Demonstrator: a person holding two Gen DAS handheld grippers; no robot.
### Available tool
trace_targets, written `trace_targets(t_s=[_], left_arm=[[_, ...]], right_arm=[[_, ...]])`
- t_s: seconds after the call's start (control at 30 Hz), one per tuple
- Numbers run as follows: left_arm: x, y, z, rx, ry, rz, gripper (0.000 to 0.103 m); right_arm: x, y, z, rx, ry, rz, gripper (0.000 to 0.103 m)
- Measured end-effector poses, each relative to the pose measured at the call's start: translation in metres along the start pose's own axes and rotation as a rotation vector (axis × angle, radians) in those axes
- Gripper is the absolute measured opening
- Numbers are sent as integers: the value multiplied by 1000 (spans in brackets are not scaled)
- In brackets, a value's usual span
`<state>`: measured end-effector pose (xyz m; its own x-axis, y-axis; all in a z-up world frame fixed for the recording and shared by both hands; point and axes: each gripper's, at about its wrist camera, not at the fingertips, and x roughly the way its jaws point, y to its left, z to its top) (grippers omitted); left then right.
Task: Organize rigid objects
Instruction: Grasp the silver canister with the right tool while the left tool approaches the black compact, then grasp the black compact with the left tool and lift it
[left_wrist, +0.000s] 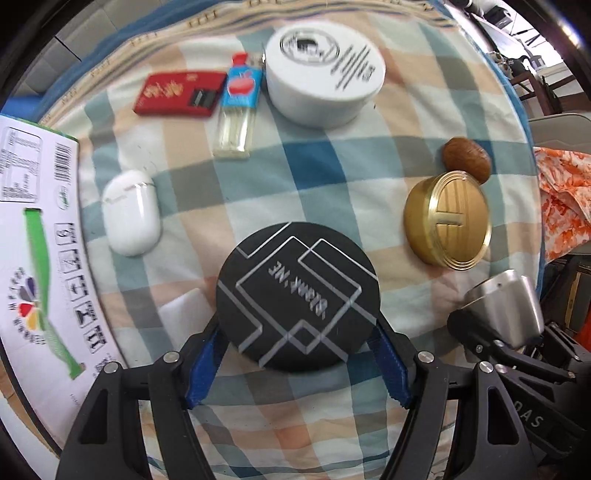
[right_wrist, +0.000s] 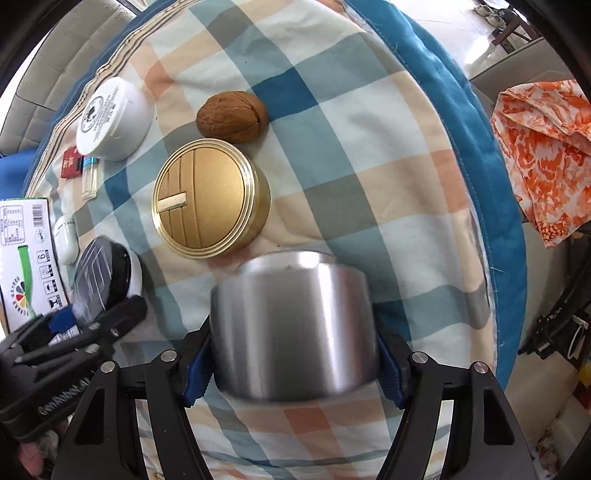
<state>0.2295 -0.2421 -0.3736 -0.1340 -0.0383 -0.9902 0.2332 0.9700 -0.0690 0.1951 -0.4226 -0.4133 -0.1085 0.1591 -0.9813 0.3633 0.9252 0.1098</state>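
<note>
My left gripper (left_wrist: 297, 332) is shut on a black round case (left_wrist: 299, 291) with silver line print, its blue pads (left_wrist: 207, 365) pressing on both sides just above the checked cloth (left_wrist: 314, 166). My right gripper (right_wrist: 293, 343) is shut on a silver metal cup (right_wrist: 295, 325), held the same way. In the right wrist view, the left gripper (right_wrist: 74, 332) and its black case (right_wrist: 99, 273) sit at the lower left. A gold round tin (right_wrist: 210, 197) and a walnut (right_wrist: 232, 116) lie just beyond the cup.
Farther on the cloth lie a white round jar (left_wrist: 325, 74), a red box (left_wrist: 179, 94), a blue lighter (left_wrist: 238, 110) and a white earbud case (left_wrist: 131, 212). A printed cardboard box (left_wrist: 33, 240) borders the left. An orange patterned cloth (right_wrist: 546, 147) lies off the right edge.
</note>
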Motion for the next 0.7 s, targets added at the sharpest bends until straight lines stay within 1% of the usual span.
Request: trace_targets(t_s=[0.13, 0.17, 0.2, 0.23, 0.3, 0.37, 0.4, 0.47, 0.53, 0.57, 0.63, 0.7], left_arm=[[-15, -1, -6, 4, -27, -1, 71], [-18, 0, -7, 7, -34, -4, 59], [-21, -1, -9, 5, -33, -20, 35], [-23, 0, -11, -3, -24, -30, 31], [-29, -1, -12, 8, -32, -29, 31], [-26, -2, -12, 23, -22, -20, 31], [-24, 0, -12, 18, -9, -30, 31], [-18, 9, -10, -16, 8, -85, 34], [-11, 19, -10, -50, 19, -119, 34], [-8, 25, -8, -66, 26, -130, 38], [-3, 37, -5, -93, 30, -144, 40], [-2, 44, -3, -106, 29, -147, 52]], right_arm=[[-6, 0, -7, 2, -6, 12, 74], [-8, 0, -10, 0, -11, 13, 74], [-11, 2, -12, -3, -16, 15, 74], [-16, 0, -15, -4, -21, 18, 74], [-22, 3, -23, -9, -26, 23, 74], [-26, 5, -28, -21, -29, 19, 74], [-27, 6, -30, -26, -29, 13, 74], [-30, 9, -30, -29, -27, 11, 74], [-32, 10, -31, -31, -26, 9, 74], [-32, 11, -30, -30, -26, 9, 74], [-31, 11, -29, -26, -26, 15, 74], [-30, 9, -27, -25, -23, 23, 74]])
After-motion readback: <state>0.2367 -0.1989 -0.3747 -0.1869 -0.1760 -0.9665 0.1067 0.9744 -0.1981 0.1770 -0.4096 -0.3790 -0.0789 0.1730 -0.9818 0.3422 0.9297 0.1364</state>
